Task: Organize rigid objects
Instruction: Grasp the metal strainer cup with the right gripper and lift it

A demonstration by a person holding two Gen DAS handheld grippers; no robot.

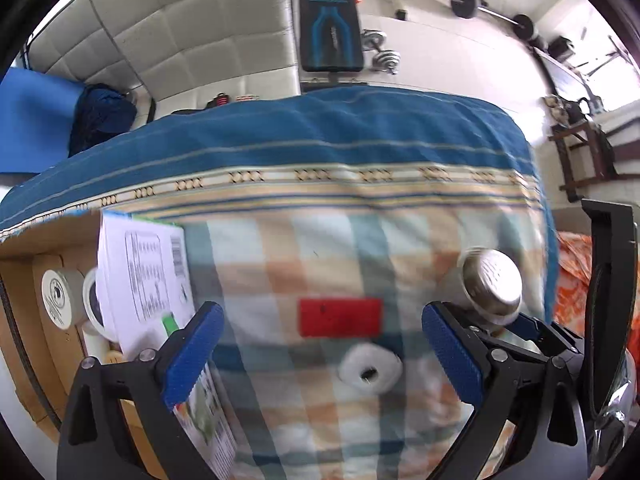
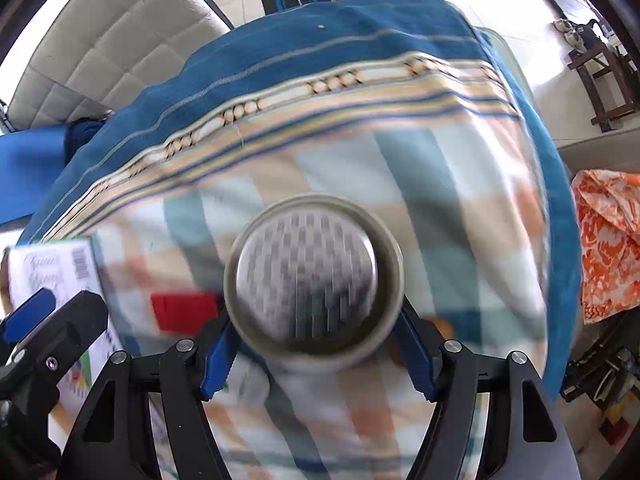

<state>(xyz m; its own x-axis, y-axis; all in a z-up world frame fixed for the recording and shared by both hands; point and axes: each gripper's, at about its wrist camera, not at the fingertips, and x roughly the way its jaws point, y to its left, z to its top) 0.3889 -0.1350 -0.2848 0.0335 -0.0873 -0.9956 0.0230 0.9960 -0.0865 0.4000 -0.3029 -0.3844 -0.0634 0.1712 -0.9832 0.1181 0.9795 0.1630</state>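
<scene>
The right gripper (image 2: pixel 316 354) seems, through blur, to pinch the tin (image 2: pixel 312 280); the left gripper (image 1: pixel 322 356) stands spread above the cloth (image 1: pixel 280 248).

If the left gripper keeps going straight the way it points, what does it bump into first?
Probably the small red block lying on the checked cloth, centred between the left gripper's open jaws. The white roll lies close by, so depth is uncertain.

a home room used as a gym: padded headboard (image 1: pixel 192 40), weight bench (image 1: pixel 330 24), barbell (image 1: pixel 494 12), dumbbells (image 1: pixel 380 50), cloth-covered table (image 1: pixel 320 140).
</scene>
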